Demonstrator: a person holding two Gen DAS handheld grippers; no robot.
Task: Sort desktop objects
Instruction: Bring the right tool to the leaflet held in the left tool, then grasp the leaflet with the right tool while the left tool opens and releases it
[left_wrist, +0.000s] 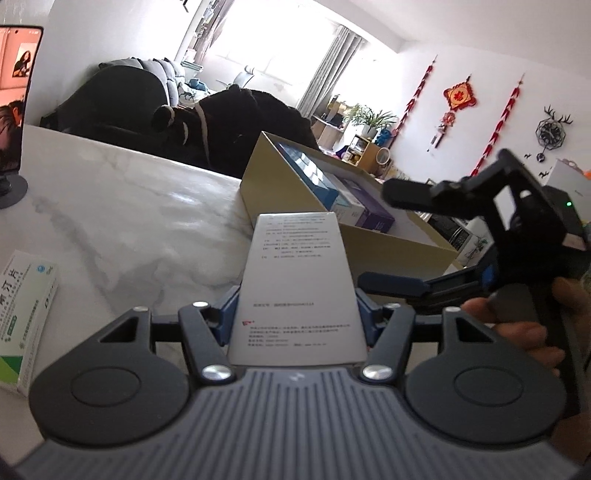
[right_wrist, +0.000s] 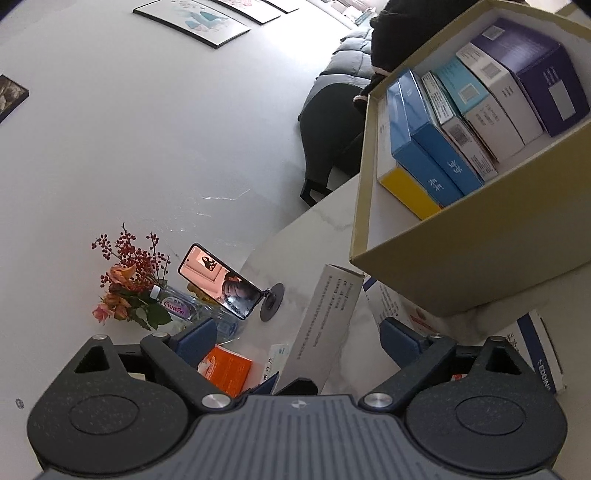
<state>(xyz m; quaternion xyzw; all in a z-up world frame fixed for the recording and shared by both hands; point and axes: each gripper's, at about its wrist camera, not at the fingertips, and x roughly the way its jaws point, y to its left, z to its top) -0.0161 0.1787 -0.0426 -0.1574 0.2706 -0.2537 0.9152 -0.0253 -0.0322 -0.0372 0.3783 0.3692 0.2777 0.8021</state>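
Note:
My left gripper (left_wrist: 298, 295) is shut on a long white box (left_wrist: 299, 280) with printed text, which sticks out forward over the marble table (left_wrist: 129, 206). The same white box (right_wrist: 325, 317) shows in the right wrist view, standing between the wide-spread blue fingers (right_wrist: 195, 339) of my right gripper (right_wrist: 297, 328); neither pad touches it. From the left wrist view, the right gripper (left_wrist: 376, 238) is open just right of the white box's far end. Behind it, the tan cardboard box (left_wrist: 388, 243) holds several medicine boxes (right_wrist: 480, 110) on edge in a row.
A green-and-white medicine box (left_wrist: 26, 321) lies at the table's left. An orange box (right_wrist: 225, 369) and a white box with blue trim (right_wrist: 535, 350) lie near the cardboard box (right_wrist: 461, 251). A phone on a stand (right_wrist: 218, 280), a water bottle (right_wrist: 173, 306) and flowers (right_wrist: 129, 288) stand further off.

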